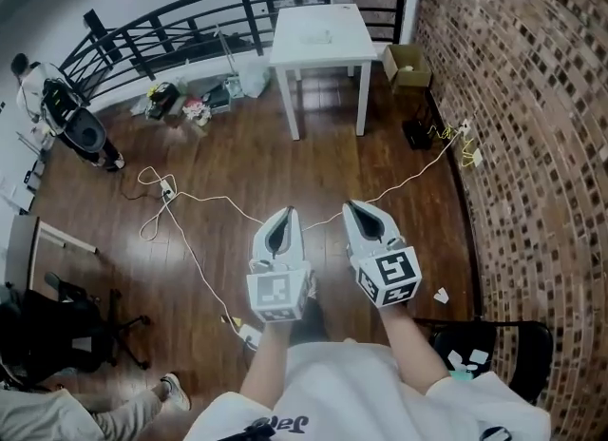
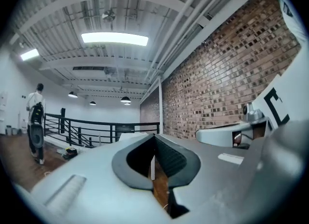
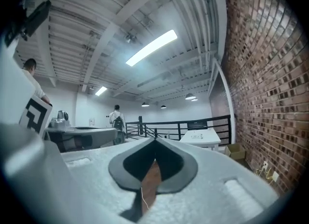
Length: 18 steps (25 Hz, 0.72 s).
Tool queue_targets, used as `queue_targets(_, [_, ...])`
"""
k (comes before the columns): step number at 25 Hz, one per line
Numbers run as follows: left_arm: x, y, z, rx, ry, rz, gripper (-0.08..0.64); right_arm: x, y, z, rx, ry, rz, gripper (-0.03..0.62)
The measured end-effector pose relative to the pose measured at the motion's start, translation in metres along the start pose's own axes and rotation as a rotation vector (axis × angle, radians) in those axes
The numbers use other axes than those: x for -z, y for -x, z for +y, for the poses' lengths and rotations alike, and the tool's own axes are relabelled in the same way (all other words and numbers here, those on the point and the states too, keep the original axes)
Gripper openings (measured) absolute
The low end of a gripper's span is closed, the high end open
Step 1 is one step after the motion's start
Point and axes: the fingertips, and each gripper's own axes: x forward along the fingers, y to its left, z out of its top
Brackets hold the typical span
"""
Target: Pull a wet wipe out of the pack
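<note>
The wet wipe pack [image 1: 318, 38] — a small pale blur — lies on the white table [image 1: 294, 23].

This is a loft-style industrial workspace, an open upper floor used as a studio or office. A rough red-brown brick wall [image 1: 532, 97] runs down one side, above a dark polished wooden plank floor [image 1: 237, 163]. A black metal railing [image 1: 190, 26] edges the level. Overhead, a white-painted ceiling of bare beams and pipes [image 2: 116, 6] carries a long strip light [image 2: 114, 38]. A plain white square table [image 1: 323, 35], an open cardboard box [image 1: 407, 64], loose white cables [image 1: 204, 198] and a black office chair [image 1: 57, 335] furnish it.
</note>
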Motion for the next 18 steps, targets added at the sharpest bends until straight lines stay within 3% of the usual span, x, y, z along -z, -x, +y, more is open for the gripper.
queue_targets(2, [-0.014, -0.033, 0.022, 0.024, 0.057, -0.037, 0.014, -0.002, -0.040, -0.011, 0.008, 0.010, 0.010, -0.014])
queue_targets(4, [-0.035, -0.067, 0.049, 0.047, 0.065, -0.075, 0.014, -0.011, -0.085, -0.018, 0.011, 0.024, 0.010, -0.014])
queue_targets(7, [-0.036, -0.118, 0.100, 0.033, 0.081, -0.054, 0.014, -0.026, -0.151, -0.020, -0.010, 0.028, 0.005, -0.014])
queue_targets(11, [-0.039, -0.170, 0.147, 0.061, 0.110, -0.039, 0.014, -0.048, -0.215, -0.017, -0.067, -0.009, -0.111, -0.014])
queue_targets(18, [-0.010, -0.247, 0.182, 0.079, 0.098, 0.004, 0.014, -0.024, -0.289, -0.062, 0.029, -0.029, 0.009, -0.014])
